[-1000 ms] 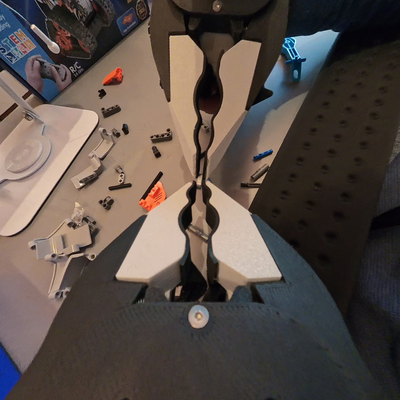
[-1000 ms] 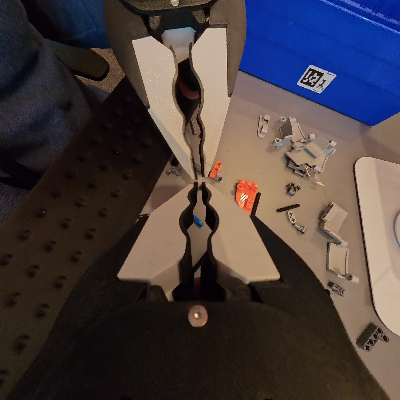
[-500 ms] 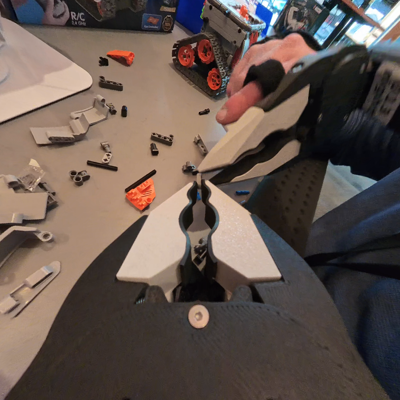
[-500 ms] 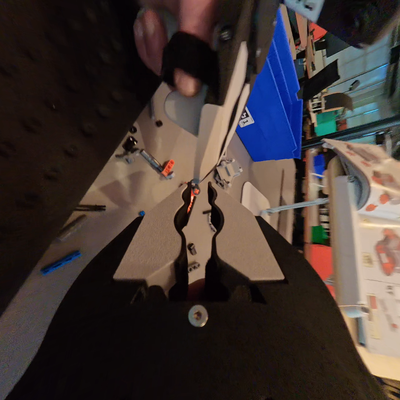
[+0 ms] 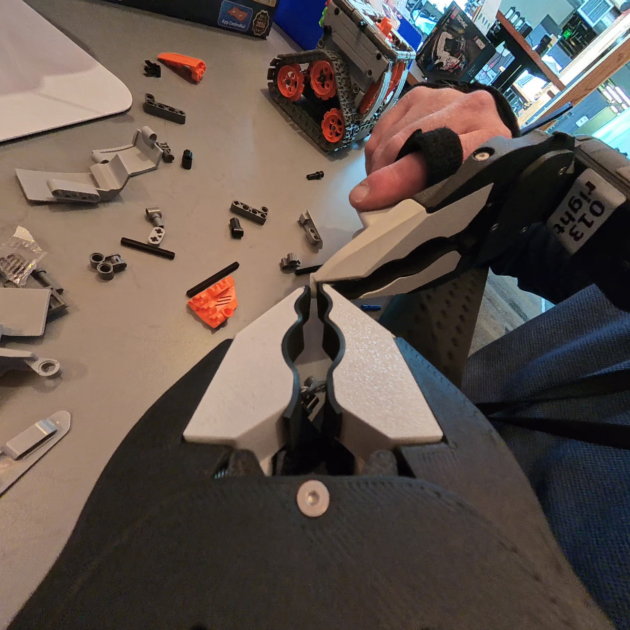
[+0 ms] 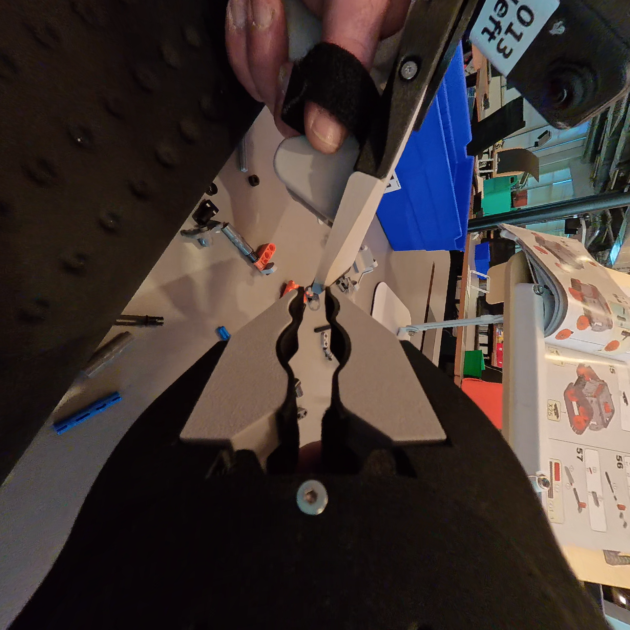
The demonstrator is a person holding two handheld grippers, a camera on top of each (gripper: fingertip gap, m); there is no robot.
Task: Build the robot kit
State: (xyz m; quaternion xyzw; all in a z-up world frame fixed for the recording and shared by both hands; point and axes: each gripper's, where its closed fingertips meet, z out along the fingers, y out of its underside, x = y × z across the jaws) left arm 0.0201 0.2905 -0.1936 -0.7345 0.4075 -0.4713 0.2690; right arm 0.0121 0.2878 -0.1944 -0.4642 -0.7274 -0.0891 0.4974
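Note:
My left gripper [image 5: 313, 291] and right gripper [image 5: 315, 280] meet tip to tip just above the grey table [image 5: 238, 170]. A small grey connector piece [image 6: 315, 300] with a ring end sits between the two pairs of tips. In the right wrist view my right gripper [image 6: 314, 295] closes around it with a narrow gap. The left gripper [image 6: 320, 285] comes down from above and pinches its top. In the left wrist view the piece is almost hidden by the fingertips. A person's hand [image 5: 426, 136] holds the right gripper.
Just left of the tips lie an orange wedge piece [image 5: 214, 303], black axles [image 5: 213, 279] and grey panels [image 5: 88, 177]. A tracked model [image 5: 341, 85] stands behind. A white board [image 5: 51, 68] is far left. An open instruction booklet [image 6: 579, 375] and a blue bin [image 6: 426, 170] show in the right wrist view. Left and right tips are no more than a few centimetres apart. From either gripper's tips it is about 30 cm to the tracked model [image 5: 341, 85].
Both grippers have swung while staying tip to tip. The left view now looks across the table instead of down. The right gripper now comes in from the side, its jaws slightly wider.

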